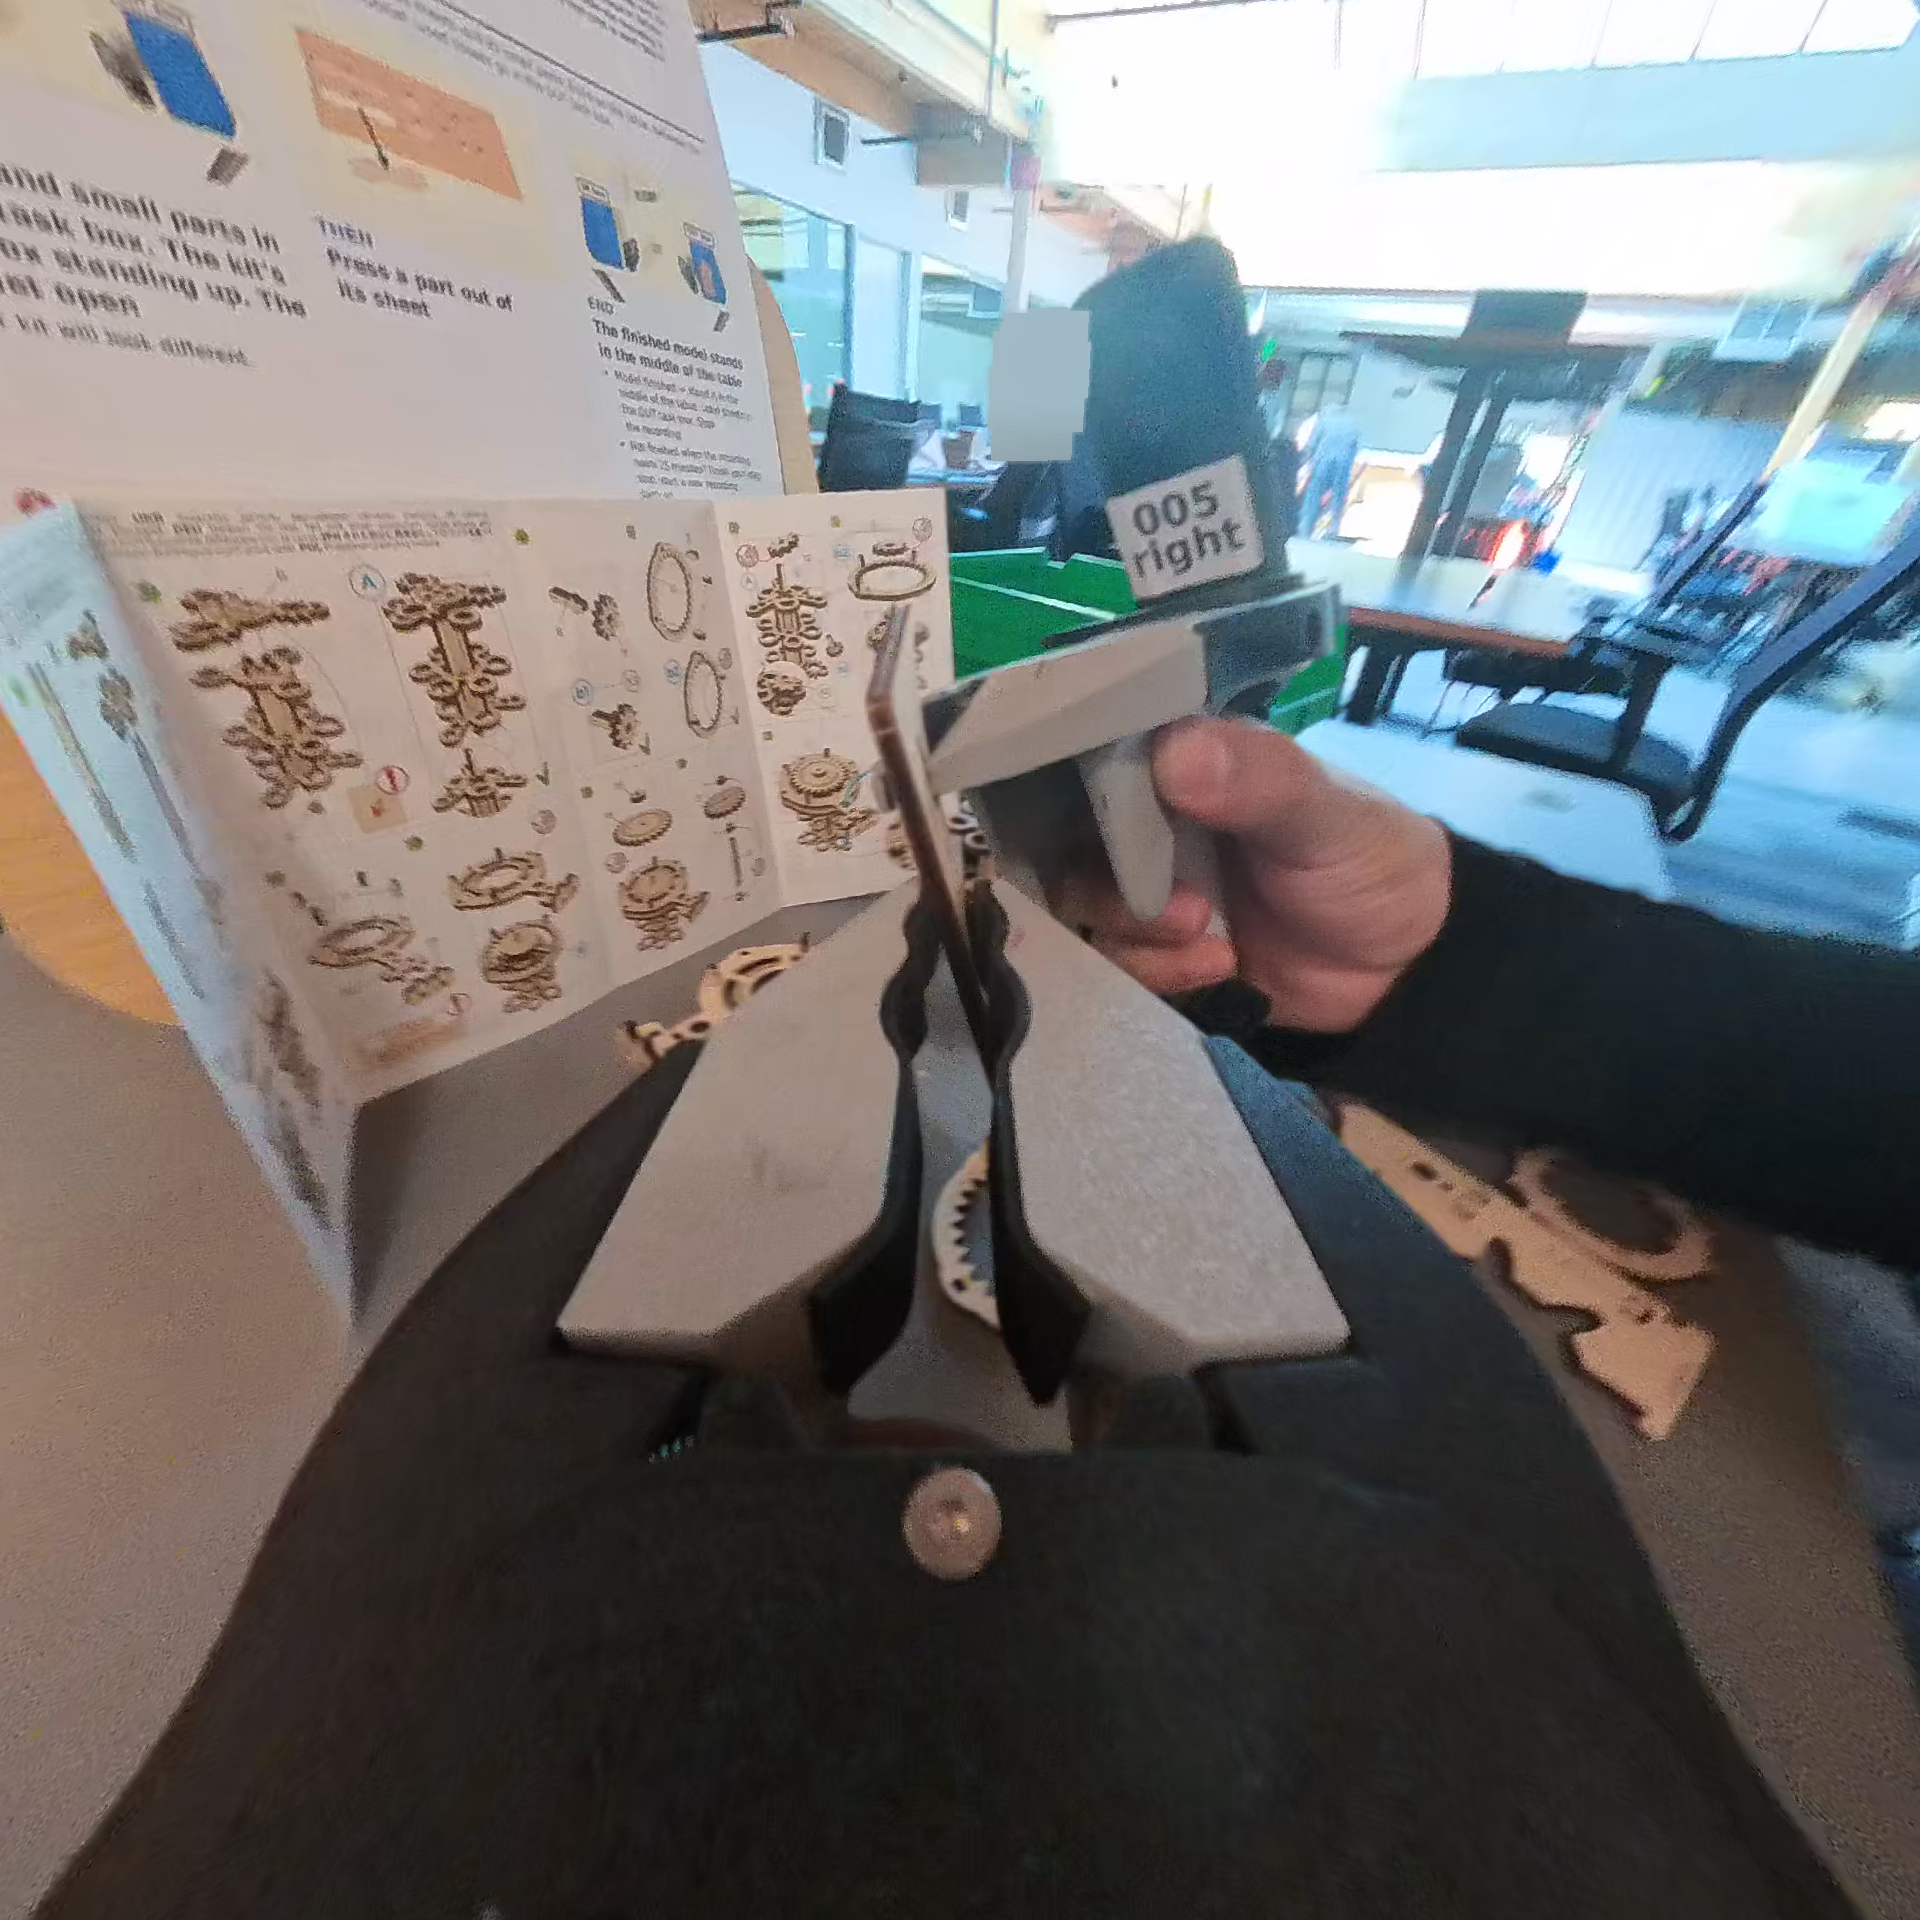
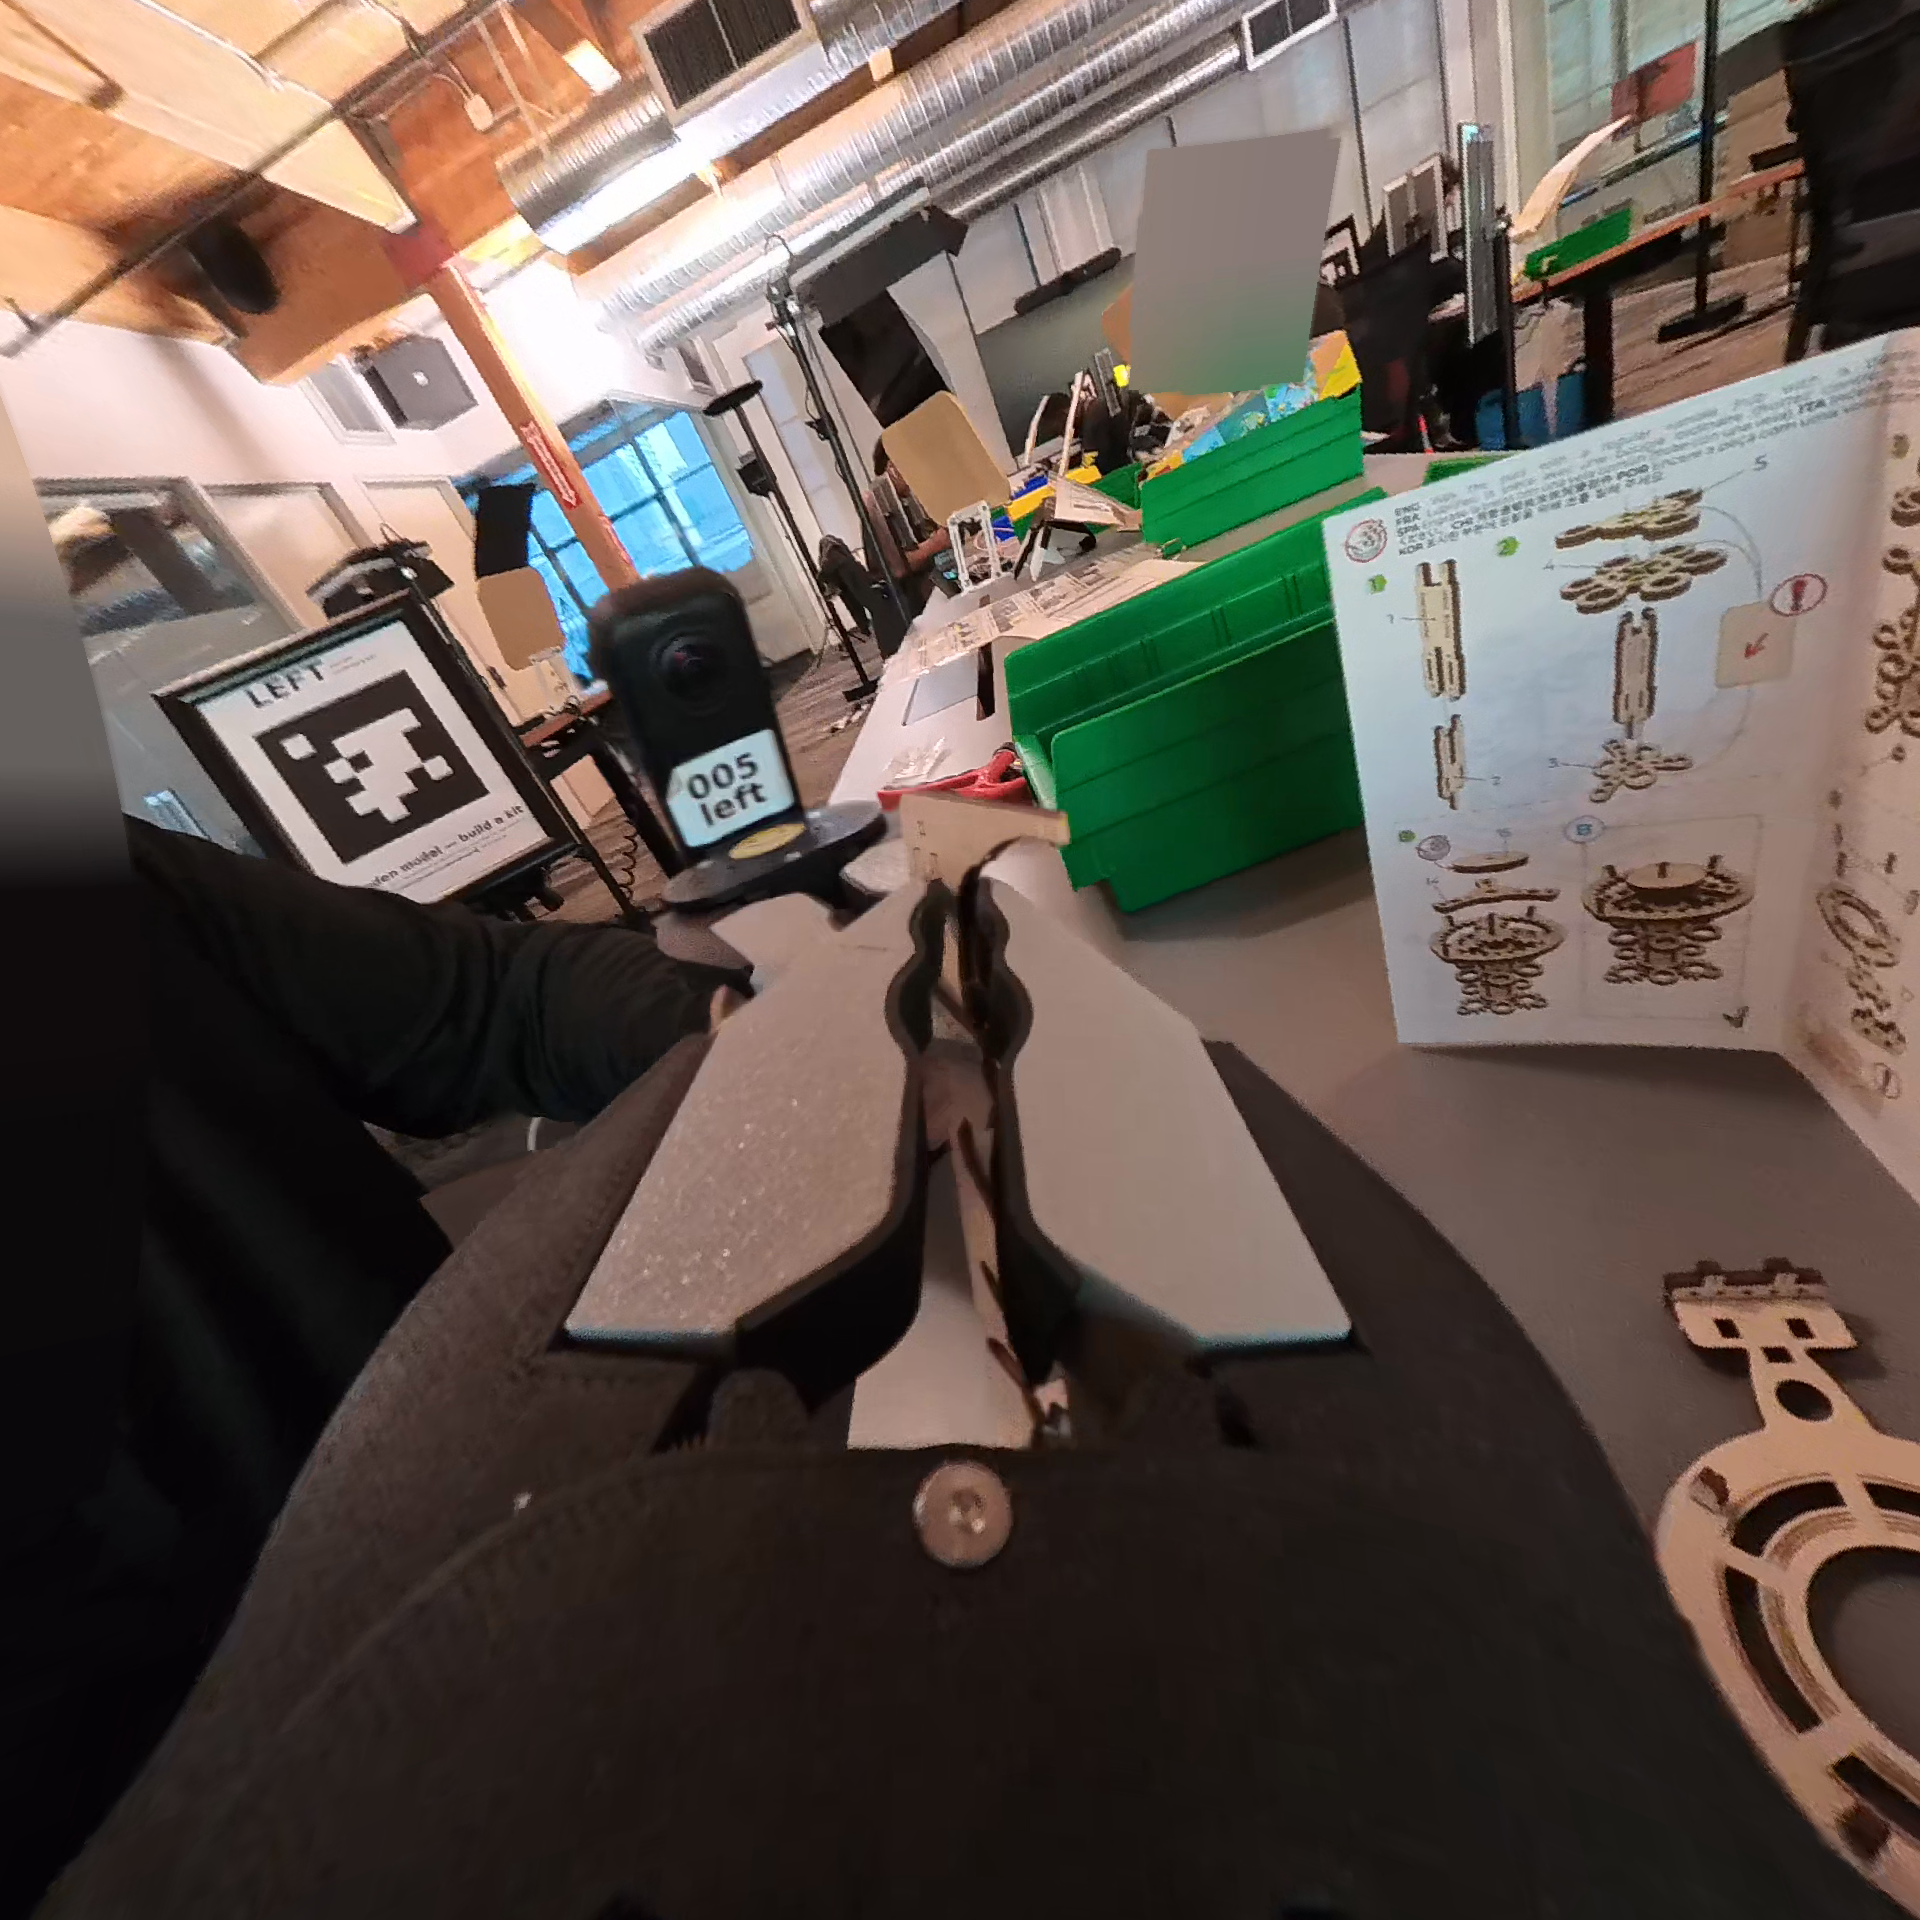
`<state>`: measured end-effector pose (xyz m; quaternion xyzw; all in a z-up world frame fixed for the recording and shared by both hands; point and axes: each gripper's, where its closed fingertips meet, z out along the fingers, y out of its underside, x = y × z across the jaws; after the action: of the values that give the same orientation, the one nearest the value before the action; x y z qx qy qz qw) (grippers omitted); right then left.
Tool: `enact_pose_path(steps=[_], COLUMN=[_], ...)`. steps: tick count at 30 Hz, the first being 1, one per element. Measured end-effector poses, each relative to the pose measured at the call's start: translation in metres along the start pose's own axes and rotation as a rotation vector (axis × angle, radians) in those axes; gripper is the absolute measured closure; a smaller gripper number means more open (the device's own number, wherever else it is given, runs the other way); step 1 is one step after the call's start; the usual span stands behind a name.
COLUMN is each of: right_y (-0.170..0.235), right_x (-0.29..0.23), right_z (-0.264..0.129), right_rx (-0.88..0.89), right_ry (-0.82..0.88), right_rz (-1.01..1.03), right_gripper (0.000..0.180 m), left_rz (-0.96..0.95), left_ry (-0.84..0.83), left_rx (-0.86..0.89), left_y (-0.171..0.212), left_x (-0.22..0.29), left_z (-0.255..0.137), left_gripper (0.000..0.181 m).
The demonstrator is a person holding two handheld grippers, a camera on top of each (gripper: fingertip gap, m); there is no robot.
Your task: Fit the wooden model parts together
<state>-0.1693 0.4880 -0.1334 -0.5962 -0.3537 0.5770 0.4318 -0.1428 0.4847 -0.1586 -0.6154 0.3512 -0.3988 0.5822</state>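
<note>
Here both hand-held grippers clamp one thin wooden sheet (image 1: 920, 769) above the desk (image 2: 1455, 1195): the left hand-held gripper (image 1: 951, 935) from below, the right hand-held gripper (image 1: 914, 748) from the side. A folded leaflet (image 1: 468, 748) stands behind.

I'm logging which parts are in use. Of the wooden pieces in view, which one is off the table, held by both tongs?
The thin flat wooden sheet, seen edge-on, pinched by the left tongs and right tongs. The ring-shaped piece lies flat on the table.
</note>
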Motion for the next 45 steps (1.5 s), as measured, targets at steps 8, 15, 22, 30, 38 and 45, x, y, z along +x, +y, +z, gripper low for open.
enact_pose_path(steps=[8,15,22,30,38,45], right_y=[0.000,0.005,0.009,0.001,-0.006,-0.011], right_x=[-0.009,-0.001,0.006,-0.002,-0.004,-0.034], right_z=[0.005,0.010,0.013,0.007,-0.012,-0.003], right_rx=[-0.025,-0.095,-0.146,-0.063,-0.021,0.047], right_ry=[-0.028,0.095,0.221,0.073,-0.049,-0.335], right_rz=[-0.021,-0.062,-0.168,-0.059,0.035,0.117], right_gripper=[0.179,0.178,0.178,0.177,0.158,0.150], left_rz=[0.180,0.291,0.241,-0.054,-0.287,-0.549], left_ry=[-0.009,-0.117,-0.097,0.106,0.349,0.759], left_rx=[-0.096,-0.148,-0.146,-0.060,0.048,0.018], left_y=[0.001,0.007,0.011,0.004,-0.018,-0.024], left_x=[0.003,-0.007,-0.008,-0.003,-0.001,0.044], left_z=[-0.006,-0.006,-0.003,-0.003,-0.020,-0.032], left_gripper=[0.176,0.175,0.176,0.181,0.181,0.181])
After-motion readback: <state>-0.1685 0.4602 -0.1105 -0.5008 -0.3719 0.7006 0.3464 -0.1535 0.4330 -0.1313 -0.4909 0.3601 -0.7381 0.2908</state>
